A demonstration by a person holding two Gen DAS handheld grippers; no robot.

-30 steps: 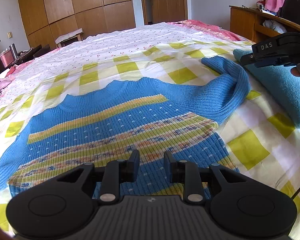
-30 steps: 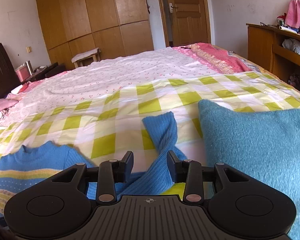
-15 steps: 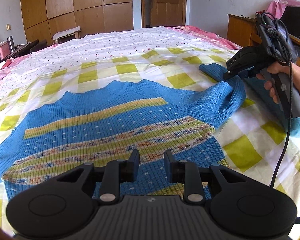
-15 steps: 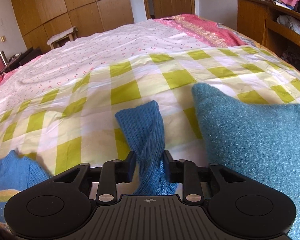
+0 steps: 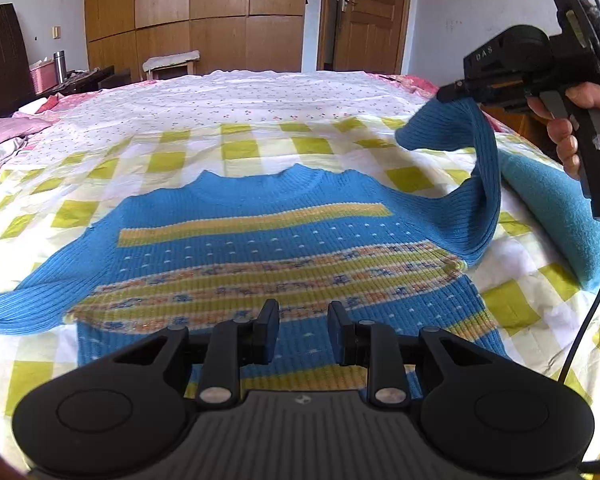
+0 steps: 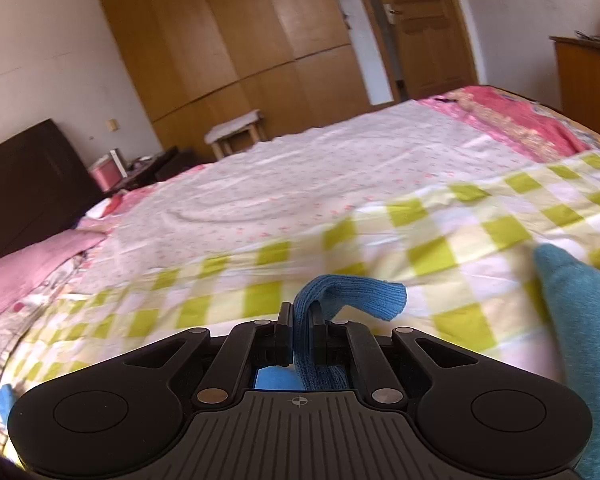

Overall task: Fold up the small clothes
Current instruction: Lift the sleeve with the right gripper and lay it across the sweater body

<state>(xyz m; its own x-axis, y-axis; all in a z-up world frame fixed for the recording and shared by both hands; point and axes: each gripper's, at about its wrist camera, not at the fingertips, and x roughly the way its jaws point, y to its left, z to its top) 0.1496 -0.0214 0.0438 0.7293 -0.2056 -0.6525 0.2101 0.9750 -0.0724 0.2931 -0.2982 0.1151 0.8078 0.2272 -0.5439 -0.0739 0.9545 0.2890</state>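
A small blue knit sweater point(image 5: 260, 248) with yellow and patterned stripes lies flat on the checked bedspread point(image 5: 236, 148). My left gripper point(image 5: 303, 330) is open and empty, just above the sweater's hem. My right gripper point(image 6: 301, 334) is shut on the sweater's right sleeve point(image 6: 352, 292) near the cuff. In the left wrist view the right gripper point(image 5: 446, 92) holds that sleeve point(image 5: 476, 184) lifted off the bed at the right. The sweater's left sleeve point(image 5: 16, 308) lies spread out to the left.
A folded teal garment point(image 5: 556, 208) lies on the bed at the right, also in the right wrist view point(image 6: 580, 320). A pink pillow point(image 6: 32, 264) lies at the left. A wooden wardrobe point(image 5: 196, 20), stool point(image 5: 170, 64) and door point(image 5: 370, 16) stand beyond the bed.
My right gripper has closed on the right sleeve and lifted it up off the bed. My left gripper has stayed open over the hem.
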